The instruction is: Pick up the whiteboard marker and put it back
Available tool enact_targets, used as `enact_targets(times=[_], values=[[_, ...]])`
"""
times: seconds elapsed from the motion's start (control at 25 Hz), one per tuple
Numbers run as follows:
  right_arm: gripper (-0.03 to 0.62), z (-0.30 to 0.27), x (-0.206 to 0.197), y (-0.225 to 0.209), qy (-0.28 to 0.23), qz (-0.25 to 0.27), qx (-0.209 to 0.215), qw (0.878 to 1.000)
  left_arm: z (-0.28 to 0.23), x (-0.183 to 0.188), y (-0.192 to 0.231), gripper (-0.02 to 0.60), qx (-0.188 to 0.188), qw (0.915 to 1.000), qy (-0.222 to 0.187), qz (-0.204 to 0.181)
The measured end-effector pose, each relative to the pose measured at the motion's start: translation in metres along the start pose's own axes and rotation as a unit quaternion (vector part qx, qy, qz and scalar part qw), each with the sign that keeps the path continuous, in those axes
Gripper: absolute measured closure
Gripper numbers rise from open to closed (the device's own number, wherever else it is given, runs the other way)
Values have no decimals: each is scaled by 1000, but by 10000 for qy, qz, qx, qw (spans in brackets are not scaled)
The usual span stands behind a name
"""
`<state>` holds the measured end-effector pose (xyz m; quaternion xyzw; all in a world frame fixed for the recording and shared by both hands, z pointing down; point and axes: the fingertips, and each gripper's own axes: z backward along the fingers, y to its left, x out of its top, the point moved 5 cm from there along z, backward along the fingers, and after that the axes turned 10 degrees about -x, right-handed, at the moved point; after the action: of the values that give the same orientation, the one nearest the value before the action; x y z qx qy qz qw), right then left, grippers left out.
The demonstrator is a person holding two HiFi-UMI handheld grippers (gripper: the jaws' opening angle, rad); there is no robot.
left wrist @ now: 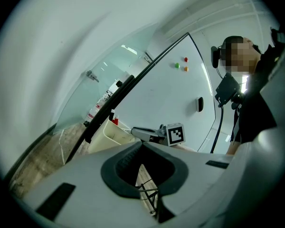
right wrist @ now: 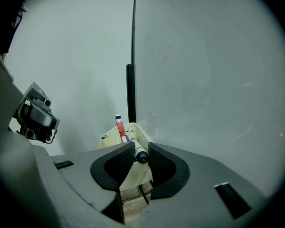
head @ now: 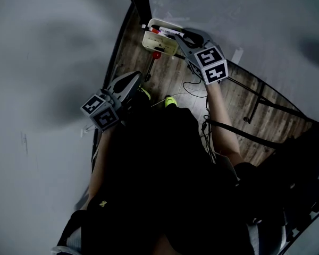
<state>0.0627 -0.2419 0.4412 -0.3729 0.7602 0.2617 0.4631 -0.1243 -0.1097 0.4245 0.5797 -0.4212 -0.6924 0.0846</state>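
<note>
the whiteboard marker [right wrist: 139, 152] you are handling has a white barrel and a dark, rounded cap. it lies tilted, with the cap end nearest your right gripper's [right wrist: 142, 147] camera and the barrel running away toward the open top of the cream holder [right wrist: 108, 139]. the gripper's two pads press on it at the cap end, one on each side. its far end sits at the holder's top, though you cannot tell whether it rests on the rim. the holder is mounted at the whiteboard's edge.
</note>
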Motion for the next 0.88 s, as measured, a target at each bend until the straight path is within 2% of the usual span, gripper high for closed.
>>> enact_targets(times=[0.32,0.88], values=[[506,3,8,6,-188,-135,204,9995,-1,-1,-3,575,-37,10000,-29,-42],[507,28,20,5,-317,-265,217,9989,-8,-6,-13,575,-161,9996,-40,-220]])
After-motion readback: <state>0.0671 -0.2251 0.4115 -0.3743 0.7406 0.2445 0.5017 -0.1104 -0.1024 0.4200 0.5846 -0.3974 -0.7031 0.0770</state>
